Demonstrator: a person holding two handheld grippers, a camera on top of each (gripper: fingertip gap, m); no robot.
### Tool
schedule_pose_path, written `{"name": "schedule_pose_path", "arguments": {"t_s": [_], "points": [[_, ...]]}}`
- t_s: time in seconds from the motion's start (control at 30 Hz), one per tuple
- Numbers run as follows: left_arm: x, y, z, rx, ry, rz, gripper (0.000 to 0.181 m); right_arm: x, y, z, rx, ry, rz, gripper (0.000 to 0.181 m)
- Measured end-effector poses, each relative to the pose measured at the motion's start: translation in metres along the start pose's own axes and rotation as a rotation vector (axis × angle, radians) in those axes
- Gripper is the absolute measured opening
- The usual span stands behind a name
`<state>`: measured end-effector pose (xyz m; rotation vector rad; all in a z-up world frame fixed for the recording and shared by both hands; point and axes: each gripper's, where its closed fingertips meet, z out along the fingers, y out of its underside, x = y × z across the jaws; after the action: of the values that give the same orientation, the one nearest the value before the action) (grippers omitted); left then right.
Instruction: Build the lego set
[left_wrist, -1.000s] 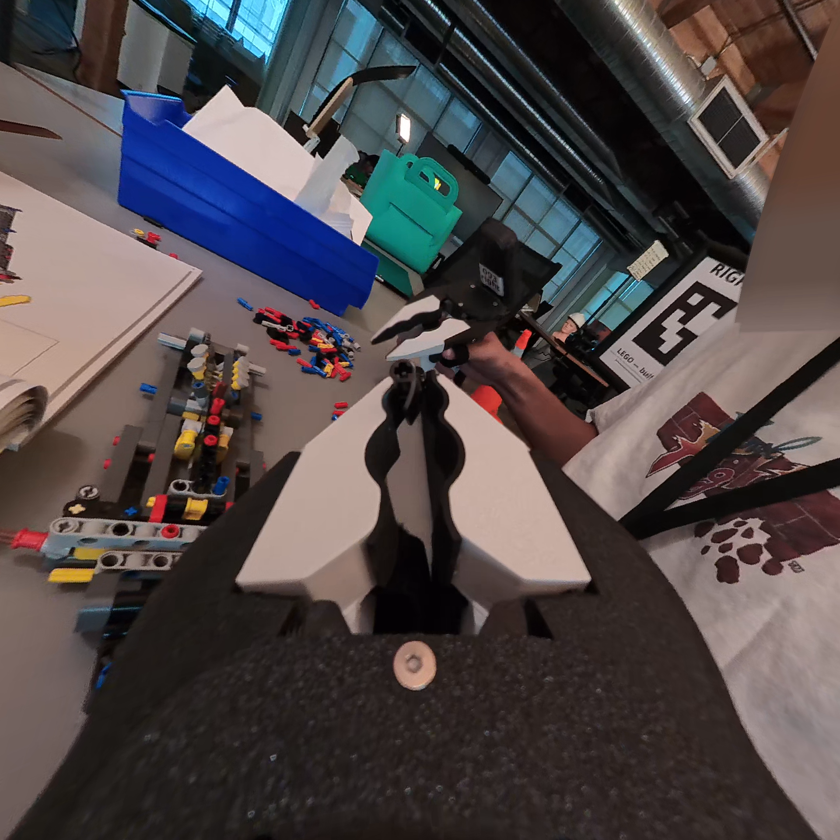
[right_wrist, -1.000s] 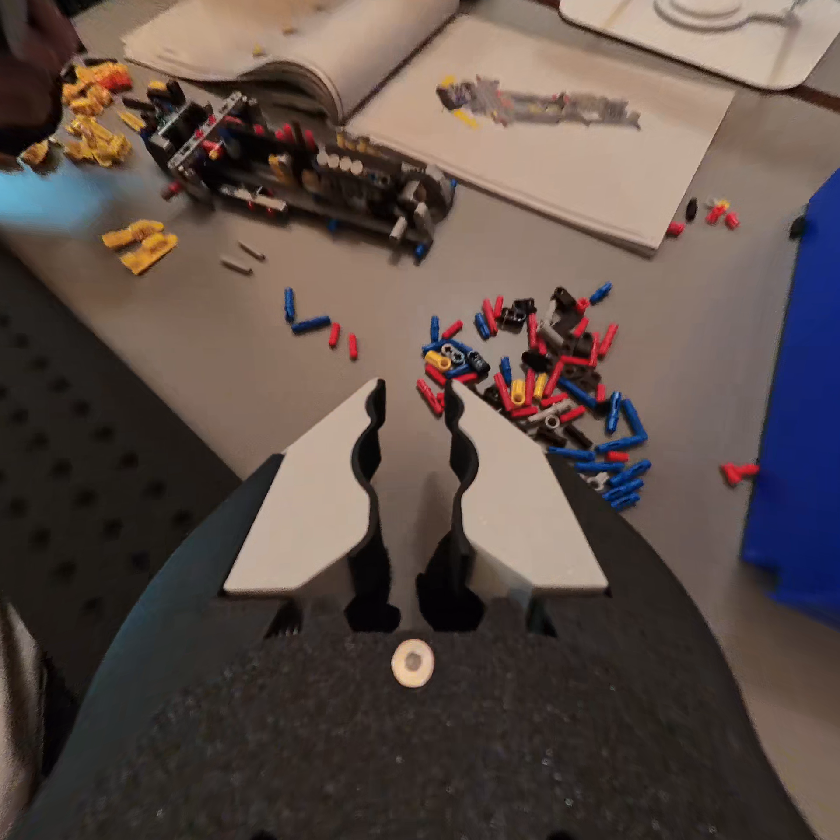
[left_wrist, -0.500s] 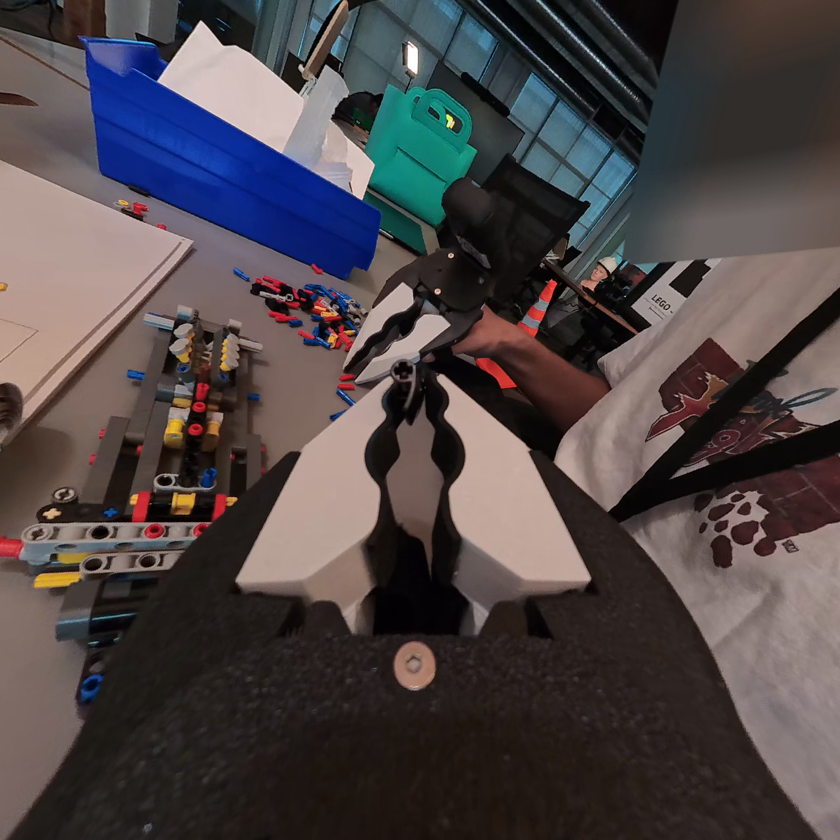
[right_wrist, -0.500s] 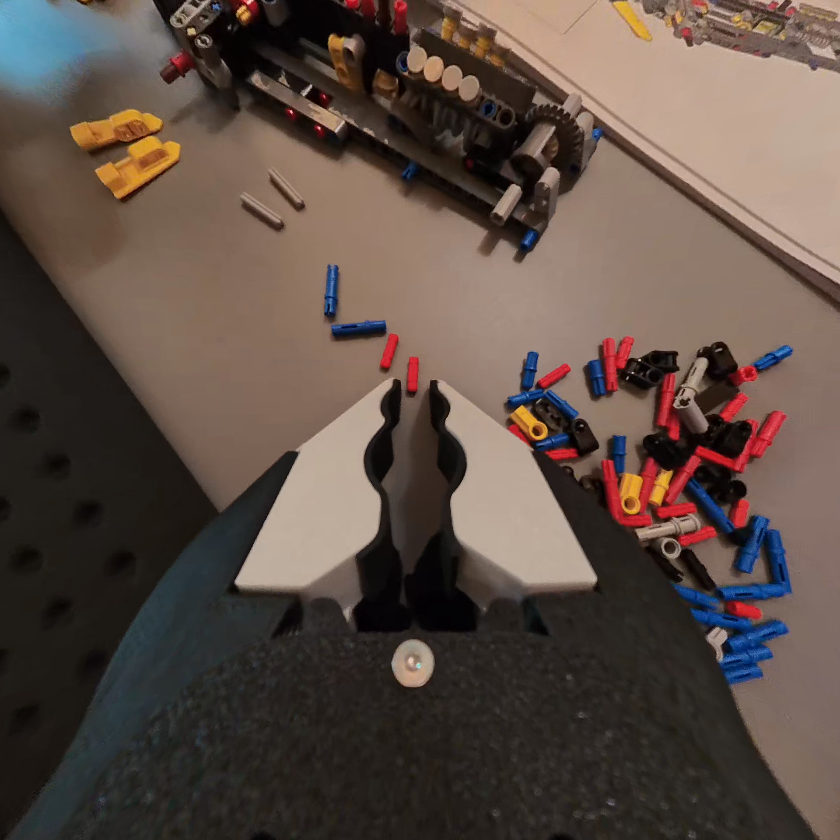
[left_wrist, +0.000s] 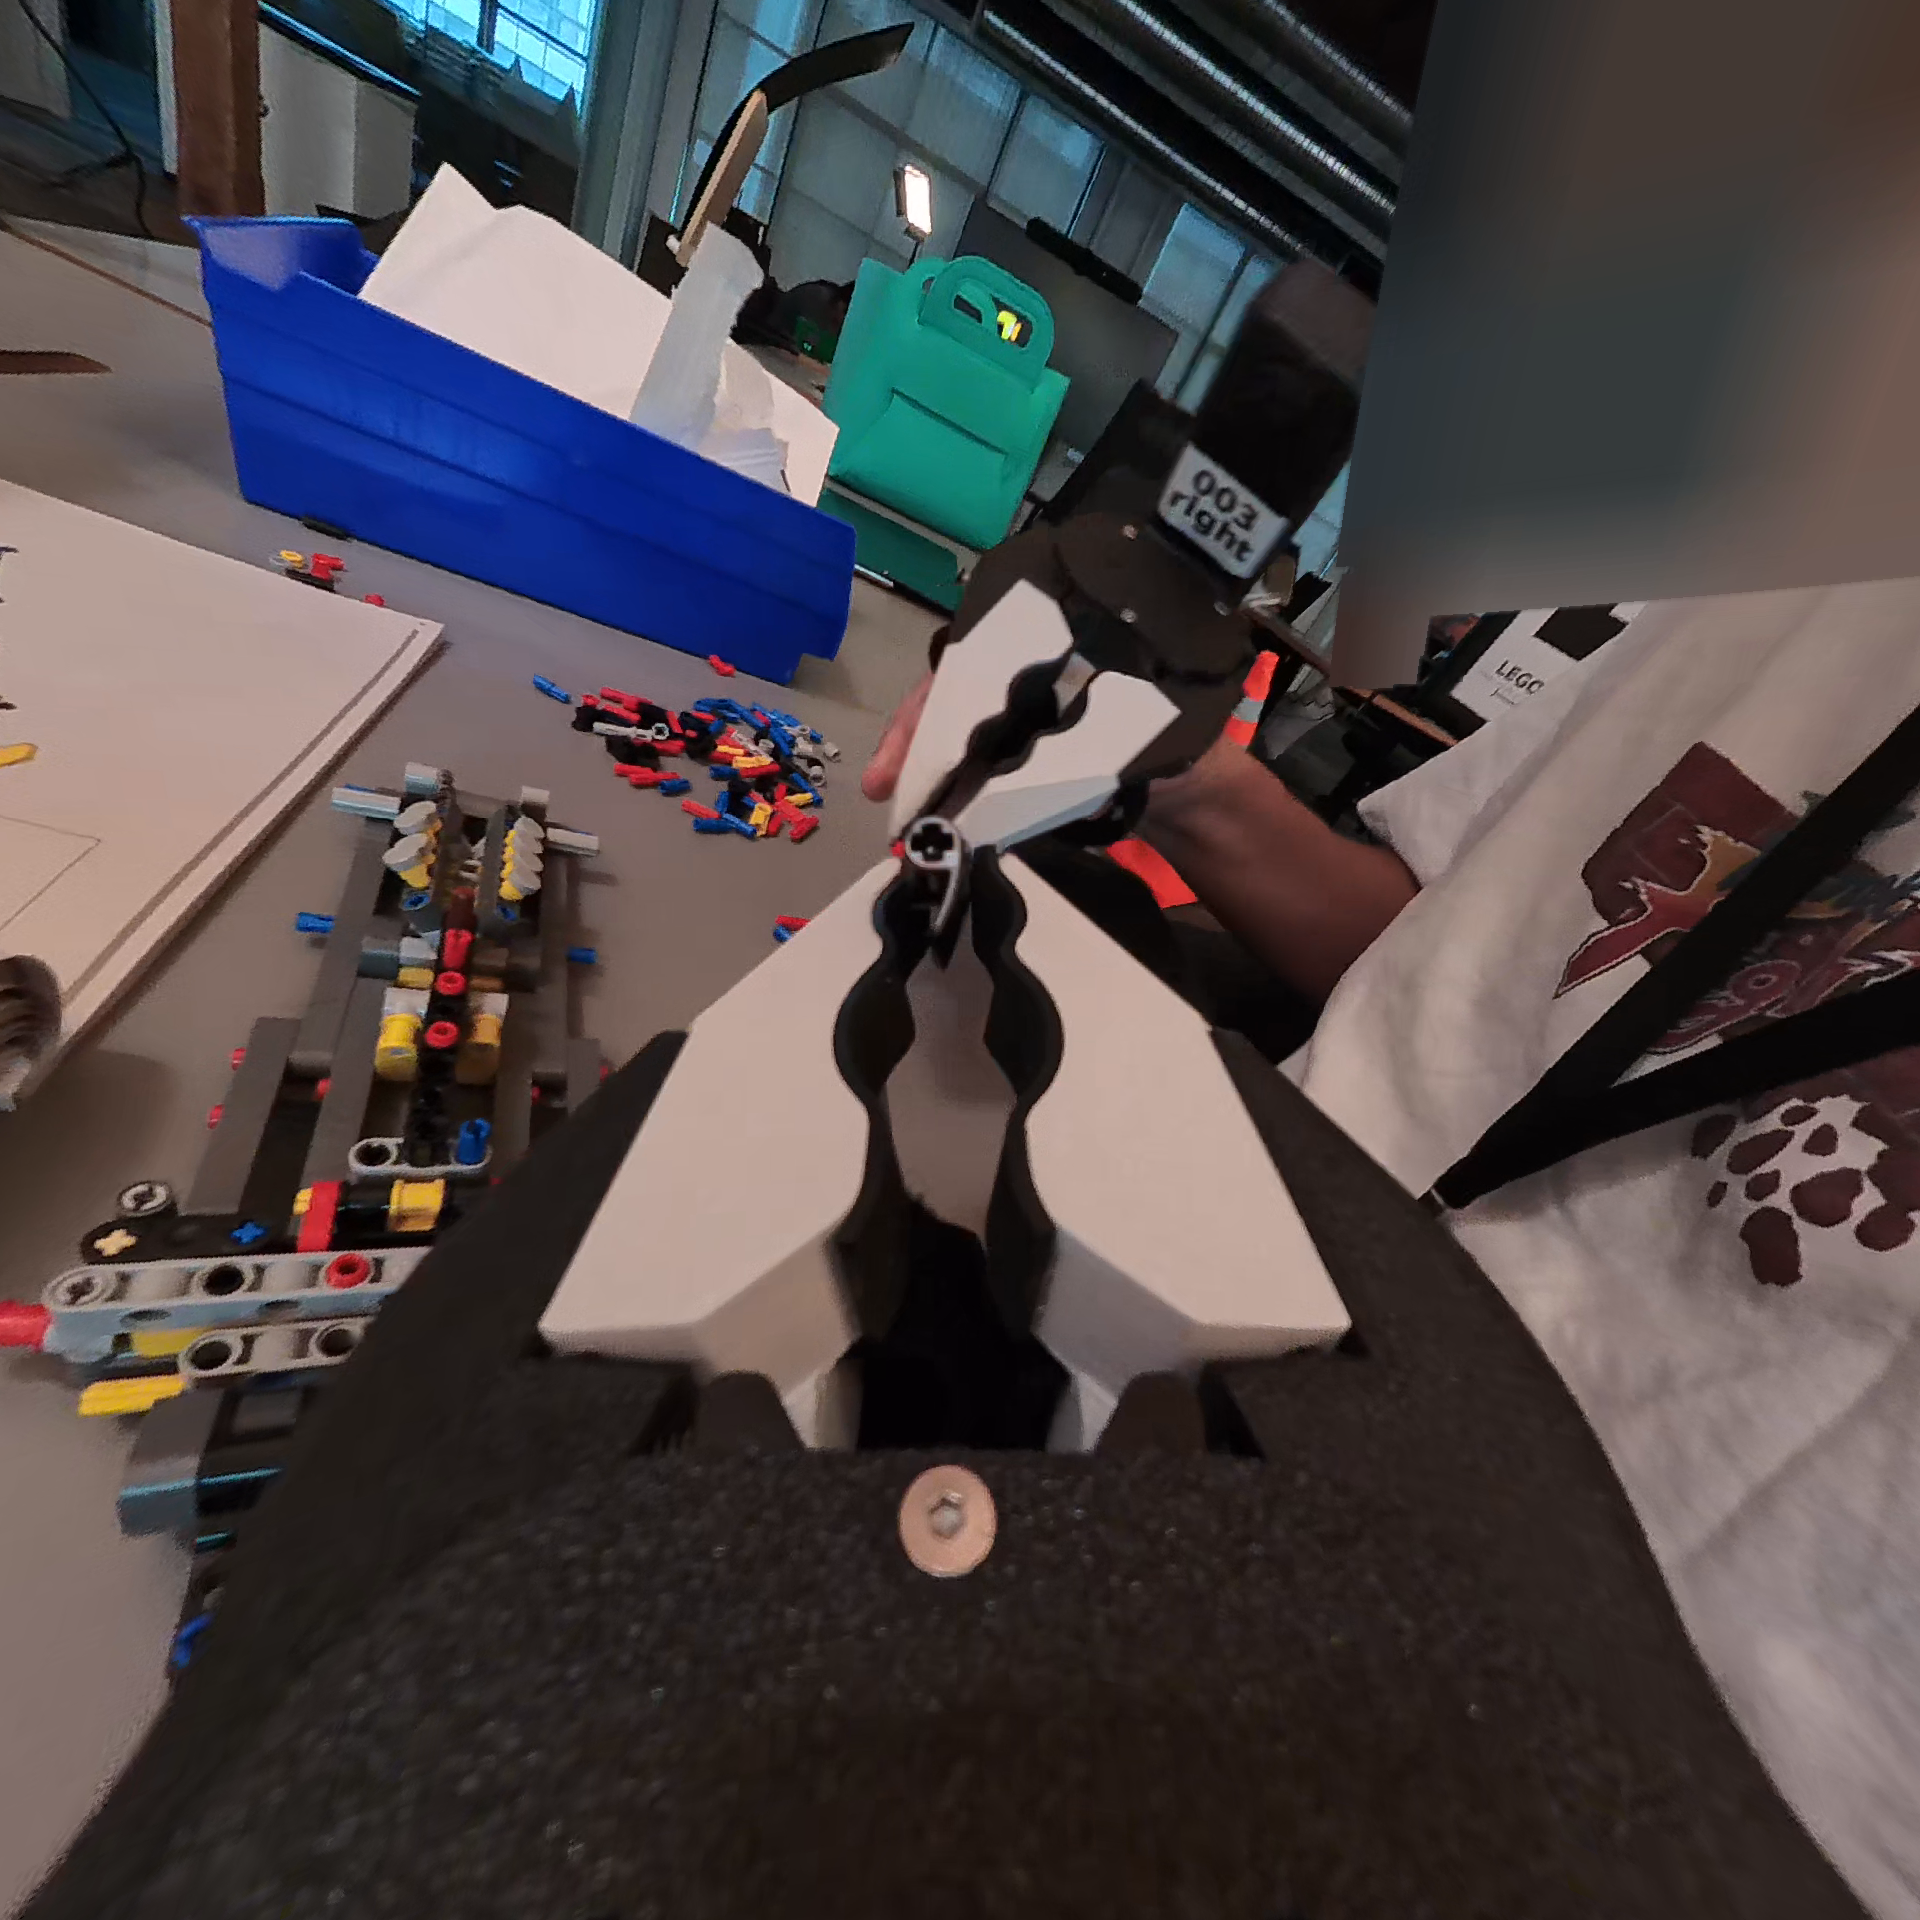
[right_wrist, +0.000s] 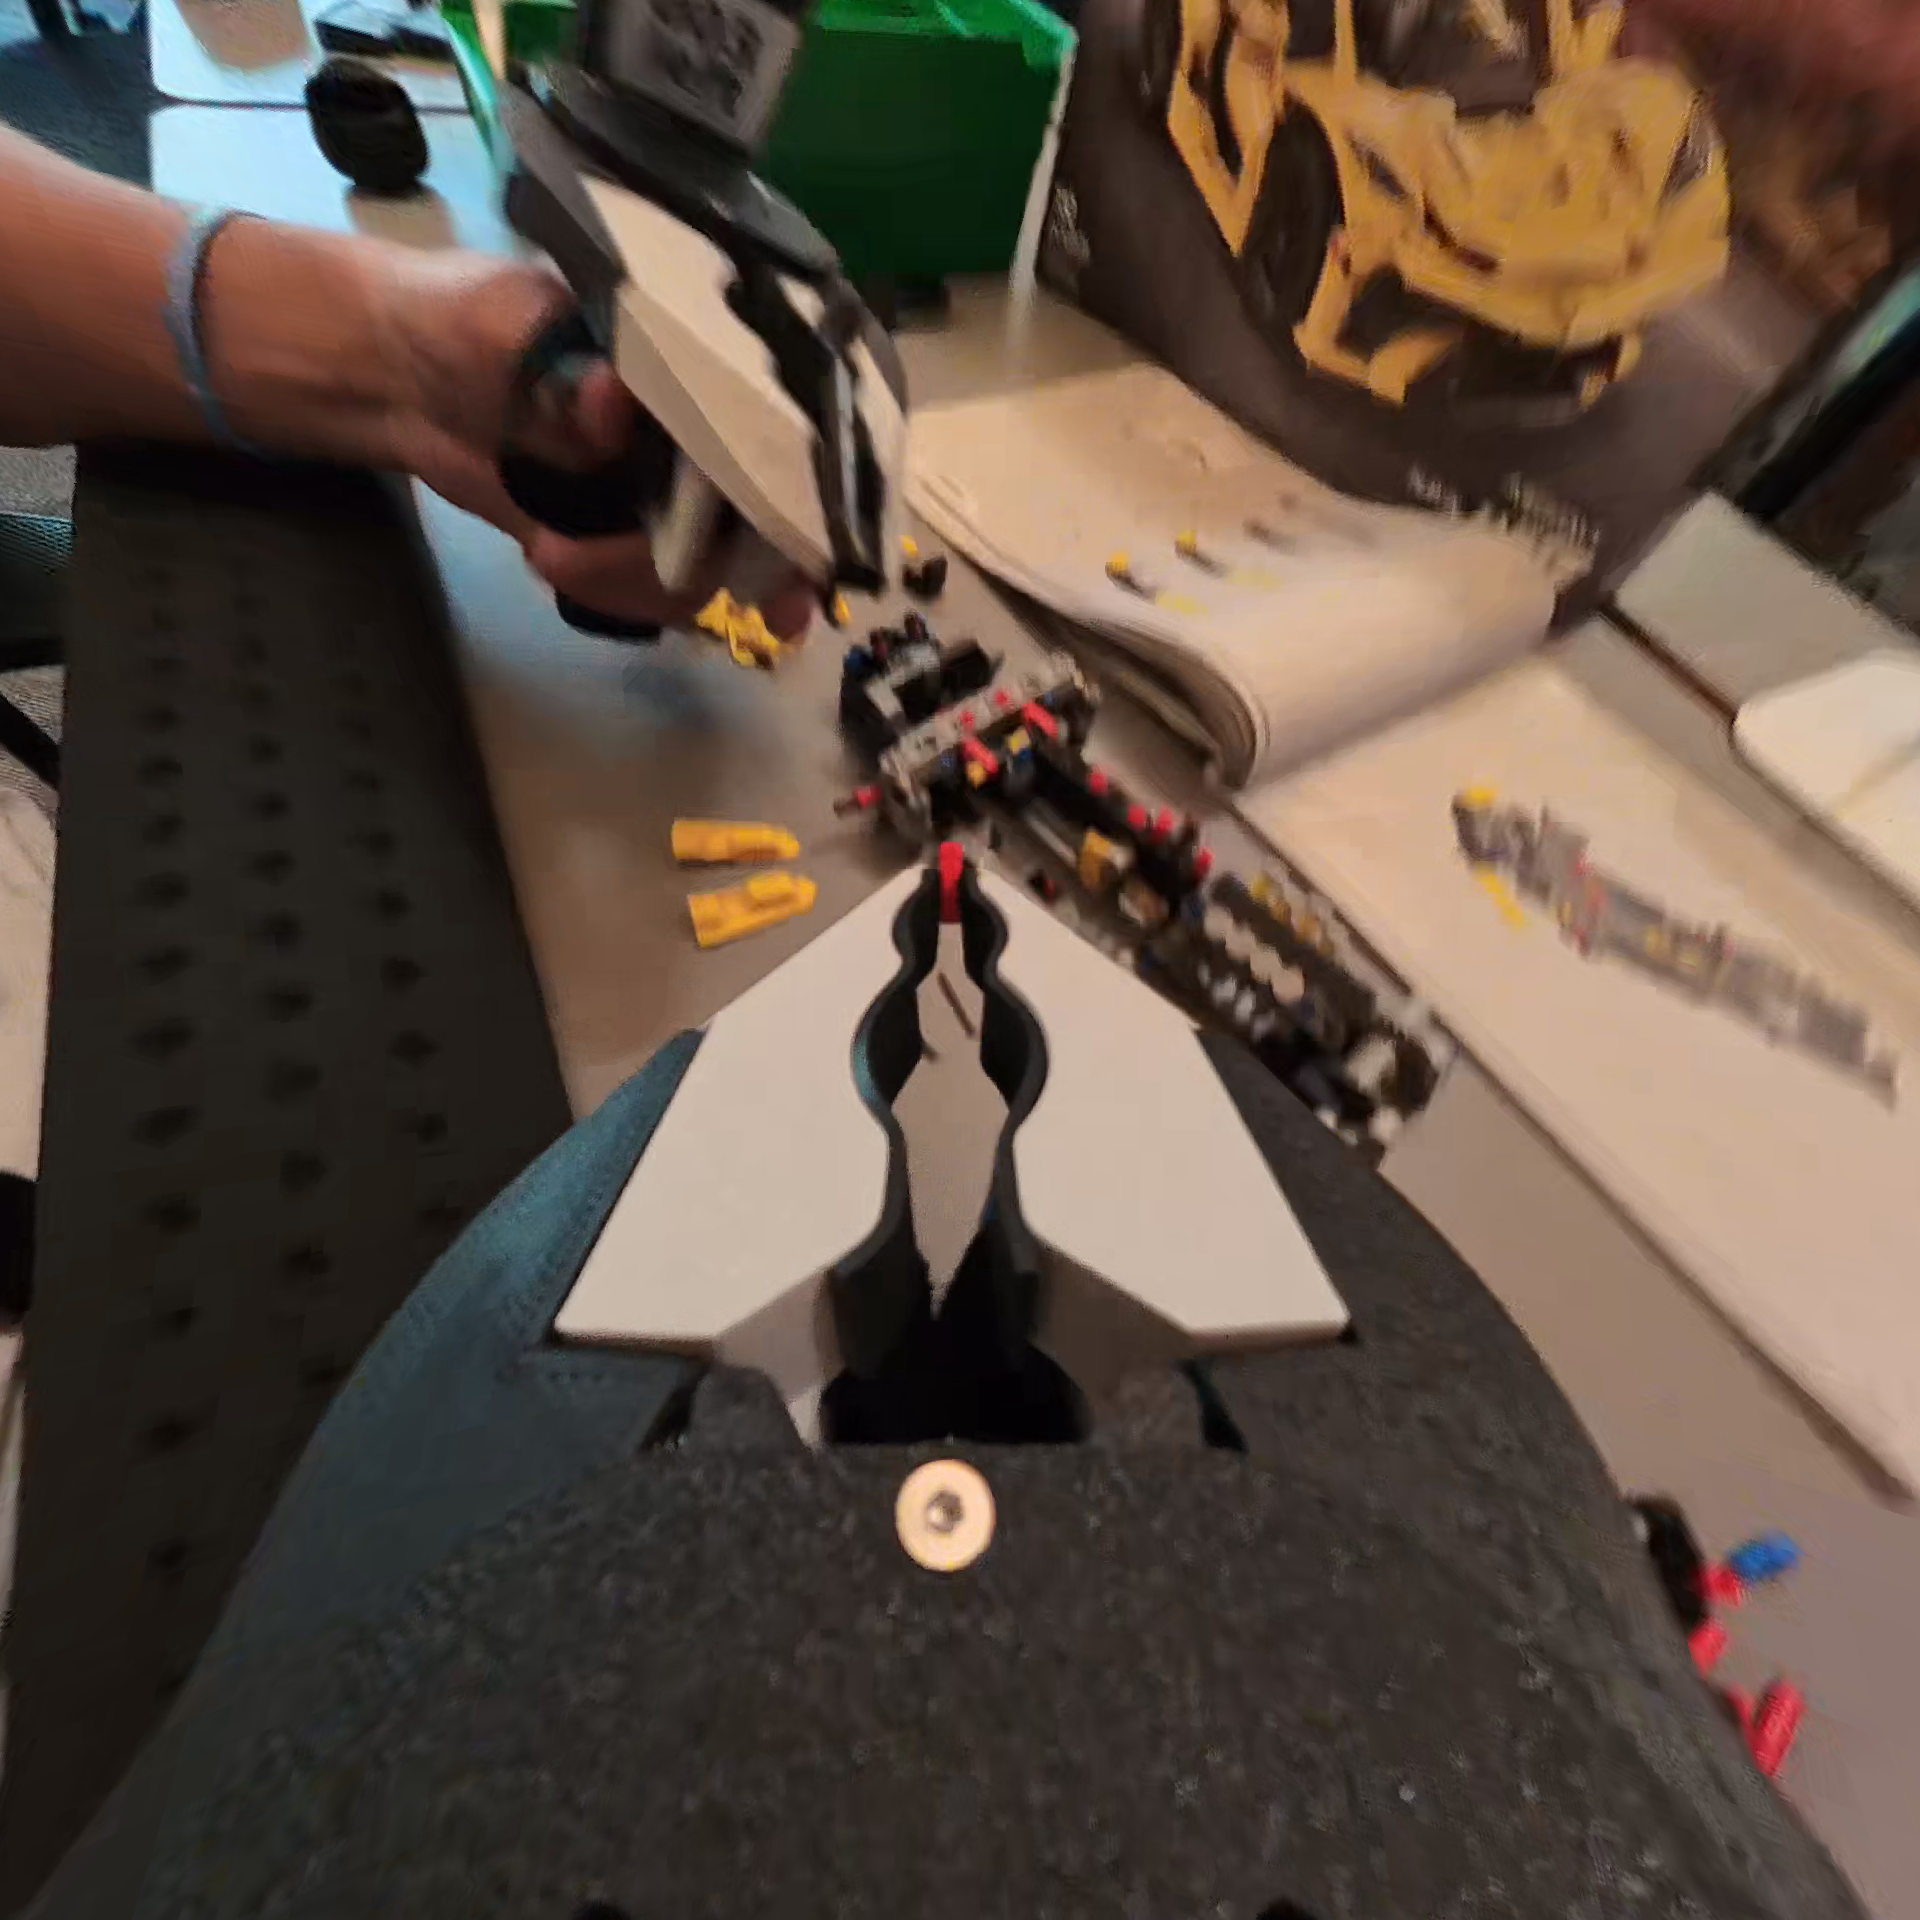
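The left gripper (left_wrist: 935, 883) is clamped on a small black connector (left_wrist: 932, 844), held above the desk (left_wrist: 665, 935). The right gripper (right_wrist: 948, 883) pinches a red pin (right_wrist: 950, 871) at its tips. The half-built model (left_wrist: 416, 997) lies on the desk beside the open booklet (right_wrist: 1299, 623).

White label (left_wrist: 1222, 516) with readable print on the far hand-held gripper (left_wrist: 940, 831); white sign (left_wrist: 1515, 677) with print far right; dark box (right_wrist: 1392, 229) with yellow graphic, print blurred.
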<state>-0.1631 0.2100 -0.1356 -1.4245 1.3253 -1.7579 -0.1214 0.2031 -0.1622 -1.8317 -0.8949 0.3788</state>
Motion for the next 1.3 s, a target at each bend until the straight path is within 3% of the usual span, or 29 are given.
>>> {"name": "schedule_pose_path", "arguments": {"t_s": [0.1, 0.23, 0.73, 1.3], "points": [[0.002, -0.001, -0.001, 0.019, 0.029, -0.043, 0.006, -0.013, -0.027, 0.011, 0.060, 0.013, -0.077, 0.002], [0.005, 0.001, -0.001, 0.015, 0.072, -0.109, 0.006, -0.019, -0.037, 0.018, 0.050, 0.030, -0.120, 0.002], [0.001, 0.016, 0.003, -0.090, 0.002, 0.028, 0.007, -0.022, -0.029, 0.022, -0.044, 0.050, -0.240, 0.002], [0.005, 0.036, 0.002, -0.210, 0.059, -0.009, 0.006, -0.035, -0.021, 0.026, -0.066, 0.009, -0.323, 0.002]]}}
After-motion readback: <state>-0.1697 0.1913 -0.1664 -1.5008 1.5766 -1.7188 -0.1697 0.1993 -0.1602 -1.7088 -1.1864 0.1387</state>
